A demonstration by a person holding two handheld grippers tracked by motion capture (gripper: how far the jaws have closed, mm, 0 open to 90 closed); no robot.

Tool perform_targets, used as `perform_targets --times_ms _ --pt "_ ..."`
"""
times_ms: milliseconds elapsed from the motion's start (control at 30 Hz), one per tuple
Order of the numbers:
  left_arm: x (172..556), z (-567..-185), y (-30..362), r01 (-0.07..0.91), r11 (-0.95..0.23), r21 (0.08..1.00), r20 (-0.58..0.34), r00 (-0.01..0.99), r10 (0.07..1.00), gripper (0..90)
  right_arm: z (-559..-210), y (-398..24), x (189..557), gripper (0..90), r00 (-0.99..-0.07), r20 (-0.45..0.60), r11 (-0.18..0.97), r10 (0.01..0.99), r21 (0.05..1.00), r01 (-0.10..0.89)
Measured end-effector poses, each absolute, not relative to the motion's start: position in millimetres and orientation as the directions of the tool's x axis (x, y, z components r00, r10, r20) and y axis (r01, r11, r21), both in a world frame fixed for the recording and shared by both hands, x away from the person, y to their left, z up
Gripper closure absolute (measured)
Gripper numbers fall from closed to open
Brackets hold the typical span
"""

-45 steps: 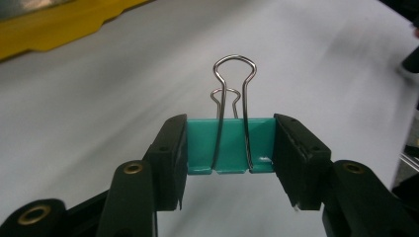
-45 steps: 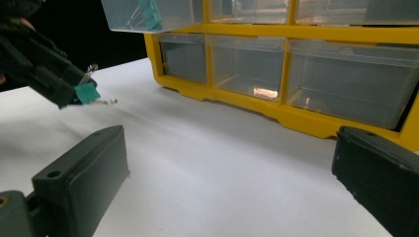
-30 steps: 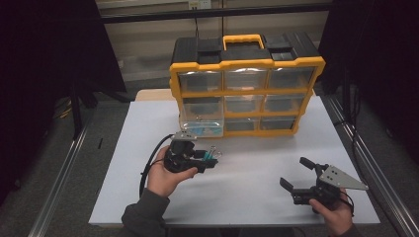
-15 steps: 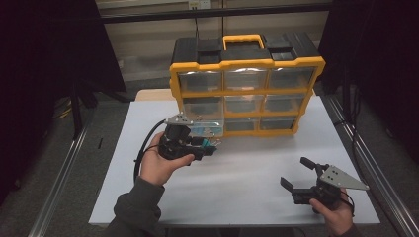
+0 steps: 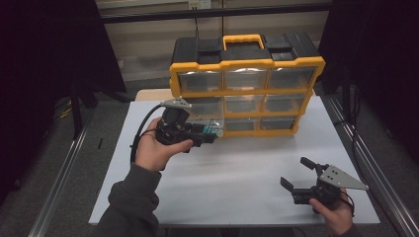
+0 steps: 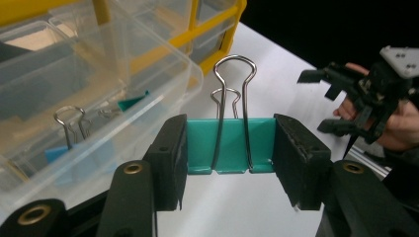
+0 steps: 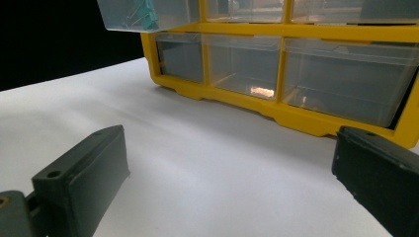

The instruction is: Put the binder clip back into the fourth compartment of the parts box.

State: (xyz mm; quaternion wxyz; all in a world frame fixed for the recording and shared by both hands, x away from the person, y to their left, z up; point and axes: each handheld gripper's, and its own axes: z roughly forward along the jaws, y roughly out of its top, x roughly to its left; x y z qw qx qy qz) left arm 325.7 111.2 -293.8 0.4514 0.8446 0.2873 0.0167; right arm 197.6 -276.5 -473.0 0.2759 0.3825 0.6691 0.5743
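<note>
The left gripper [image 6: 230, 163] pinches a teal binder clip [image 6: 230, 145] between its jaws, held just beside the pulled-out clear drawer [image 6: 99, 98] of the yellow organizer [image 5: 247, 91] at the bench's far edge. Other clips [image 6: 66, 140] already lie in that drawer; judging by this, dropping the clip in remains. The right gripper [image 5: 296, 175] rests near the bench's near right corner, jaws spread and empty.

A teal binder clip [image 6: 230, 145], wire handles upright, sits beside the pulled-out clear drawer [image 6: 99, 94].
</note>
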Motion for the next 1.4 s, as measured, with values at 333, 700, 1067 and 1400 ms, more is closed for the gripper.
perform_targets --times_ms 333,700,1067,1400 --pt "349.9 -278.6 111.3 0.452 -0.410 0.793 -0.162 0.803 0.573 50.1 -472.4 -277.2 197.1 0.4 -0.559 0.063 0.052 0.827 0.981 0.187" --pt "373.3 -289.0 112.0 0.451 -0.399 0.798 -0.119 0.768 0.630 50.1 -472.7 -277.2 197.4 0.4 -0.563 0.072 0.044 0.823 0.981 0.191" --pt "379.6 -294.9 109.2 0.460 -0.401 0.792 -0.117 0.759 0.640 50.0 -472.3 -278.0 197.0 0.4 -0.565 0.071 0.046 0.822 0.981 0.190" --pt "376.6 -298.6 114.1 0.452 -0.381 0.807 -0.111 0.749 0.653 27.3 -472.5 -278.7 197.3 0.4 -0.563 0.073 0.041 0.823 0.982 0.186"
